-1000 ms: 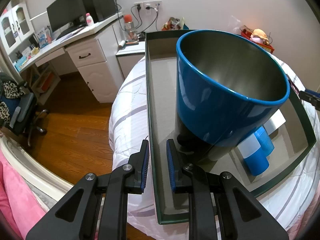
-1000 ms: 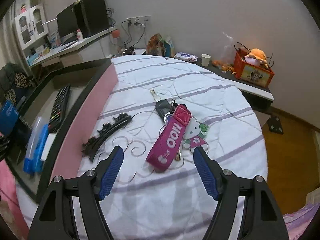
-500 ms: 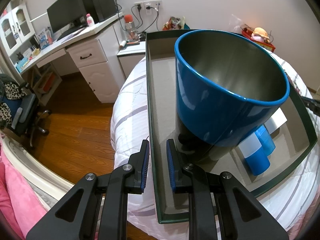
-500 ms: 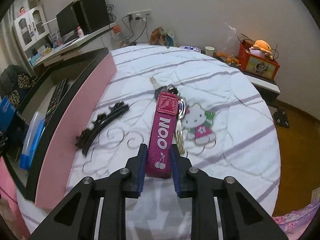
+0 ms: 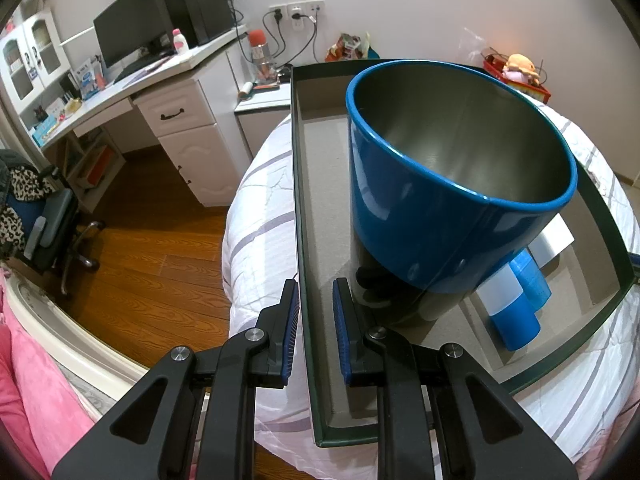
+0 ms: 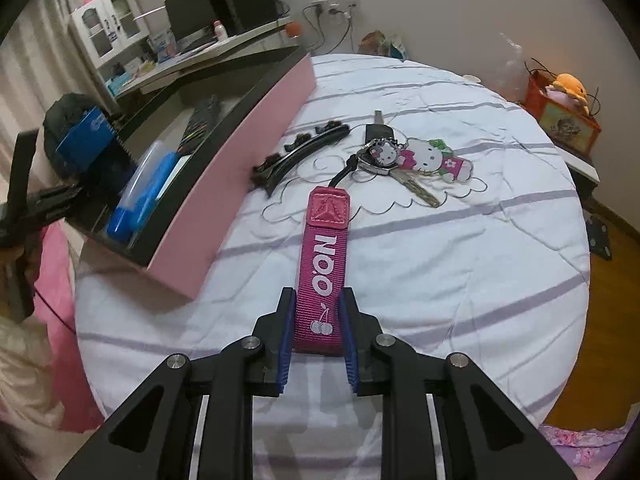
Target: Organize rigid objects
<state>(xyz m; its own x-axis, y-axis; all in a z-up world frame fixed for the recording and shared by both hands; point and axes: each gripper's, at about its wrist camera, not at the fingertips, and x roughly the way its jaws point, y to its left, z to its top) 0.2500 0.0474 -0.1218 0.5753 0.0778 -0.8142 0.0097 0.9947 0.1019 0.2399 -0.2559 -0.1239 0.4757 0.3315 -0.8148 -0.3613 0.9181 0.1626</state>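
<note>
Right tool [image 6: 317, 316] gripping pink strap [image 6: 323, 268], left tool [image 5: 316, 304] clamping tray wall [image 5: 306, 280]

Right gripper [image 6: 316, 312]: jaws clamped on the pink strap [image 6: 323, 264]'s near end
Keys [image 6: 400, 164]: beyond the strap, on the white quilt [image 6: 460, 248]
Black hair clip [image 6: 300, 156]: left of keys
Pink-sided box [image 6: 240, 168]: left of clip

A bright pink woven keychain strap [image 6: 324, 268] with white lettering stretches flat over the white quilt, its keys [image 6: 404, 168] trailing beyond it.
</note>
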